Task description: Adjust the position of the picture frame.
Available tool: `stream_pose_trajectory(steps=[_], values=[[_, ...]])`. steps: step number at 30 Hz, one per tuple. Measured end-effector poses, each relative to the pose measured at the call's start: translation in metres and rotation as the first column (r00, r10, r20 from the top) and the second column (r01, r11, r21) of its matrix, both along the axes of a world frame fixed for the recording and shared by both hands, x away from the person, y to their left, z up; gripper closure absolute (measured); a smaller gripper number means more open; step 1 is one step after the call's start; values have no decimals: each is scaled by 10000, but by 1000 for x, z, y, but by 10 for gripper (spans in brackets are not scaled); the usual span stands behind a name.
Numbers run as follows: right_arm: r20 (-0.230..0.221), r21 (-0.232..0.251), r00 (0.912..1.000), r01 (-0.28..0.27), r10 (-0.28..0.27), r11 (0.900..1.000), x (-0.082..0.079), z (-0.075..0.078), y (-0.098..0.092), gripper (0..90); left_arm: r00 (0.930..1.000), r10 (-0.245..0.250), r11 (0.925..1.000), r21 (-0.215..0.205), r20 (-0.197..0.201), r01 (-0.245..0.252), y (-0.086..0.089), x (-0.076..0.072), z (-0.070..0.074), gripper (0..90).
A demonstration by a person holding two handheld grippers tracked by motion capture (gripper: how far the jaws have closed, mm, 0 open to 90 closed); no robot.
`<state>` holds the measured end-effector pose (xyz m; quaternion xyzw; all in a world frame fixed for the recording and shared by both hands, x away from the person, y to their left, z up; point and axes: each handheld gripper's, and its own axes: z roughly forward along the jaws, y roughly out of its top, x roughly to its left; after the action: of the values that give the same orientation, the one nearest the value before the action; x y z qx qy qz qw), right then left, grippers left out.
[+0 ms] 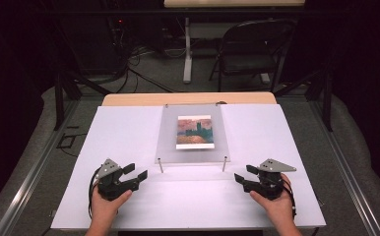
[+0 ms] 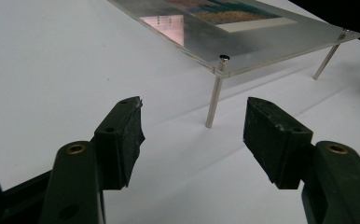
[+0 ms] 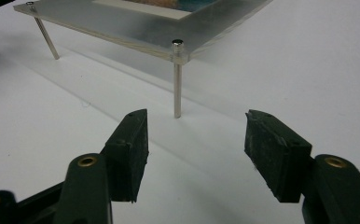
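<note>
A dim room lay behind the white worktop (image 1: 129, 142), with a folding chair (image 1: 252, 49) in the upper right of the high view and cables trailing across the floor at upper centre. In the middle of that frame stood a clear acrylic frame (image 1: 168, 142) holding a small painted print (image 1: 194, 132), raised off the worktop on thin metal legs. The near left leg (image 2: 214, 95) rose just ahead of the left tongs (image 1: 135, 173); the near right leg (image 3: 177, 79) stood just ahead of the right tongs (image 1: 243, 175).

Both pairs of tongs were released, jaws spread wide with nothing between them. Each hand lay low on the worktop at the bottom of the frame, left hand (image 1: 107, 204) and right hand (image 1: 276, 204), with the tongs angled inward toward the frame's near corners.

The risk, as I judged it, lay in those slender legs: a jaw nudging one sideways could slide or tip the whole panel, and the smooth acrylic edge might slip from the pads if gripped unevenly from the two sides.
</note>
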<state>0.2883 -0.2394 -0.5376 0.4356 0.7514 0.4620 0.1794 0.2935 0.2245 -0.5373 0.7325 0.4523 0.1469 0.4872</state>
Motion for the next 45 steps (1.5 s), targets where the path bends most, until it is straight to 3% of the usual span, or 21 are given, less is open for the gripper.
stream_pose_trajectory(steps=[6,10,15,17,21,28,30,33,38,45], values=[[-239,149,9996,172,-169,9997,2,-1,-4,385,10000,10,10000,-97,-94,-11,1,1,-1,377],[-367,193,9991,233,-225,9995,3,1,-5,385,9998,-55,9991,-426,-188,47,0,4,1,393],[-389,417,9992,115,-99,9991,11,9,-6,415,9995,228,9990,-384,213,-219,-5,12,11,432],[-468,630,9989,58,-29,9980,14,13,-6,412,9994,94,9993,-362,335,-82,-8,18,17,437],[-384,59,9992,54,-52,10000,21,21,-2,397,9991,-49,9993,-367,420,65,-14,31,28,425],[-735,556,9972,-85,126,9984,42,34,-1,355,9991,-365,9982,-460,214,374,-22,54,40,422],[-832,477,9965,-32,71,9989,50,38,0,350,9992,-376,9989,-262,123,379,-25,63,43,415],[-868,273,9962,132,-108,9995,60,41,0,344,9997,-253,9997,-22,-6,253,-27,73,44,402],[-797,15,9965,270,-268,9996,79,42,4,344,9993,-11,10000,-78,-369,8,-29,93,45,385],[-711,-122,9969,336,-344,9994,103,52,11,343,9986,348,9993,-89,-397,-351,-29,117,54,383]])
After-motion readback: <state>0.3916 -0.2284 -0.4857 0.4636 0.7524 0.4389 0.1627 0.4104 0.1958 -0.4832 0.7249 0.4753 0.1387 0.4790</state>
